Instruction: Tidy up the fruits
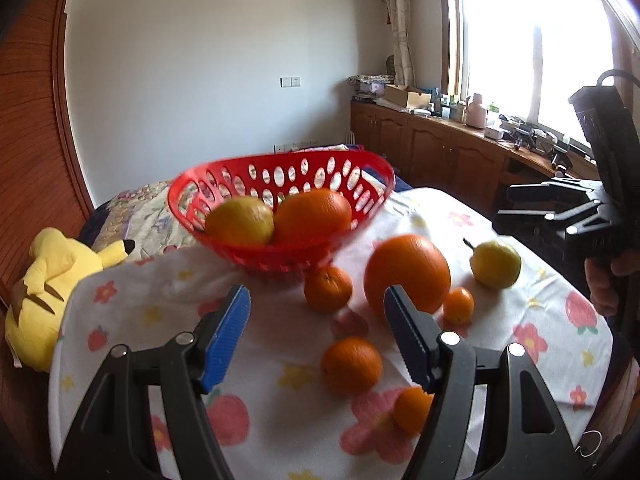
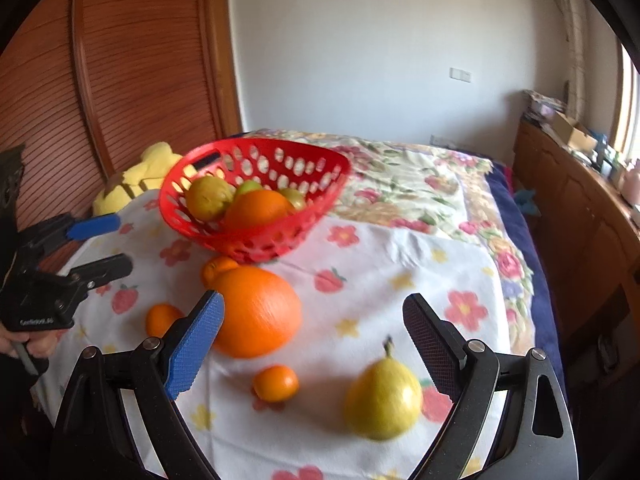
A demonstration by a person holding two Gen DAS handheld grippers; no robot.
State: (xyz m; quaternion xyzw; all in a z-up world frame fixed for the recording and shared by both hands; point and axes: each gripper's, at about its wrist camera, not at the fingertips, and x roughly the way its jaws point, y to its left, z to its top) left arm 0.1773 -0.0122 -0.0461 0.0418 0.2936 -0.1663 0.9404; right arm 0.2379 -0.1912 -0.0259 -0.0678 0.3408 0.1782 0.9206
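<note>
Basket (image 2: 256, 216) sits behind loose fruit on the cloth (image 2: 400, 280) (more fruit in it); big orange (image 2: 258, 312) left of pear (image 2: 384, 400), plush toy (image 1: 52, 280) far left.

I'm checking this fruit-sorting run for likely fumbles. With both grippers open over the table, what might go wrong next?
1. The pear is round and loose on the flowered cloth; the open right gripper may nudge it so it rolls.
2. The red basket seems tilted on rumpled cloth; dropping fruit in might tip it.
3. Small mandarins crowd the big orange, so the left gripper could knock neighbours.
</note>
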